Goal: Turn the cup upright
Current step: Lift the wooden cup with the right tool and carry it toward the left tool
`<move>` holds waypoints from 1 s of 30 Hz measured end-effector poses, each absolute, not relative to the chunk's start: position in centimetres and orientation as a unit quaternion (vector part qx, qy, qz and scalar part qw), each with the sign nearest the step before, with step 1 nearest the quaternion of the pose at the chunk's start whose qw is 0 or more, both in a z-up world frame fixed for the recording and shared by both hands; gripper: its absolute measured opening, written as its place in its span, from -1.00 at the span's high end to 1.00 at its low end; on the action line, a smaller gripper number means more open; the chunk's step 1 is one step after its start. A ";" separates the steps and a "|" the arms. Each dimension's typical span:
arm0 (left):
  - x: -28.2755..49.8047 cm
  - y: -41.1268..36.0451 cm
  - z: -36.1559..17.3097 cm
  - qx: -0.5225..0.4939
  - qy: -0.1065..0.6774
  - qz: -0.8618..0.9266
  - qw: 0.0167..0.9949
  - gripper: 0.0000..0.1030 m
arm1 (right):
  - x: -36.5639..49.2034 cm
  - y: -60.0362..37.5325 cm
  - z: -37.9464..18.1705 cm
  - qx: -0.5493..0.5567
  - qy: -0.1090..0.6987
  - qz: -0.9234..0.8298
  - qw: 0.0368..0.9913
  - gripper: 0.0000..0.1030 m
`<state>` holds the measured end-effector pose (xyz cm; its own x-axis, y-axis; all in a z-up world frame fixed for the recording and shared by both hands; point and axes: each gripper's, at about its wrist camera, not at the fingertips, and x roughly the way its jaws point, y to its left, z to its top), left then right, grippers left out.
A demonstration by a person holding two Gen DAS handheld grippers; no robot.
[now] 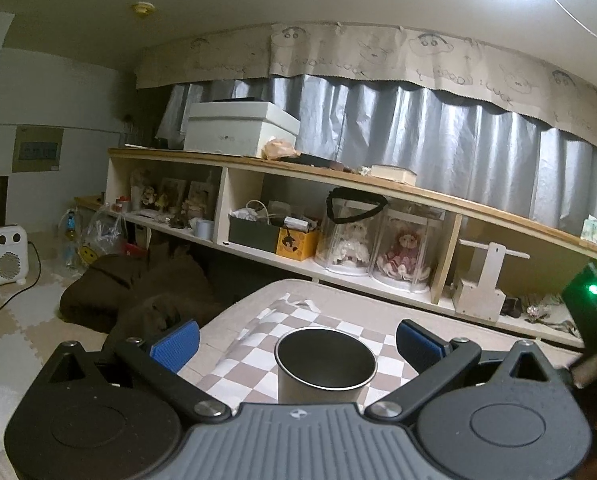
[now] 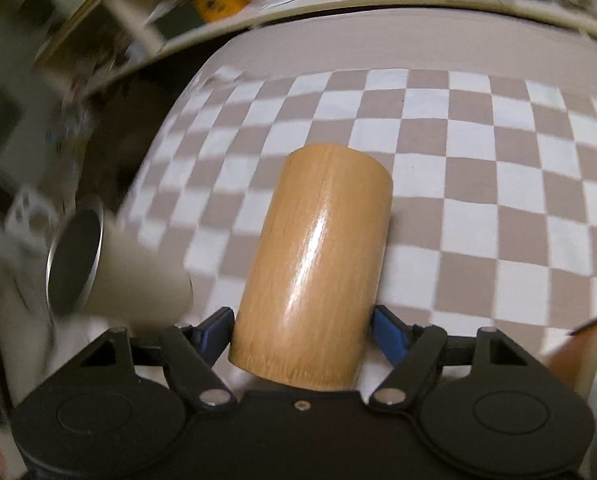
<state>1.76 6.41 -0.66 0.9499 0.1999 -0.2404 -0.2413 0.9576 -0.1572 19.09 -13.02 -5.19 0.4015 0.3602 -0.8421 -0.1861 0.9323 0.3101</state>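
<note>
While the left gripper (image 1: 297, 344) stands wide around the upright metal cup (image 1: 325, 366) without touching it, the right gripper (image 2: 302, 330) clamps the wooden cup (image 2: 316, 264), which lies on the checked cloth (image 2: 478, 184), long axis toward 12 o'clock, so the right hand is placed to tip it up.

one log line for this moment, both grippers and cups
left gripper: open, beige cup upright between fingers | right gripper: shut on wooden cup | checkered cloth

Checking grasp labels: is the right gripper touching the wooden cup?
Touching. The right wrist view shows the right gripper with both blue pads pressed against the wooden cup sides.
</note>
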 end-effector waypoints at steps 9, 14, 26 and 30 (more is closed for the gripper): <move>2.0 5.5 -1.0 -0.077 0.123 0.093 0.985 -1.00 | 13.8 -11.9 -4.9 -0.124 0.495 0.238 0.826 -0.46; 2.2 5.1 -1.1 -0.071 0.132 0.082 0.985 -1.00 | 11.9 -12.1 -5.0 -0.186 0.465 0.272 0.822 -0.46; 3.6 6.4 -2.0 -0.115 0.195 0.088 0.970 -1.00 | 9.0 -11.2 -5.3 -0.279 0.404 0.339 0.803 -0.45; 4.0 6.7 -2.4 -0.127 0.213 0.085 0.965 -1.00 | 8.3 -11.3 -5.5 -0.298 0.385 0.347 0.802 -0.44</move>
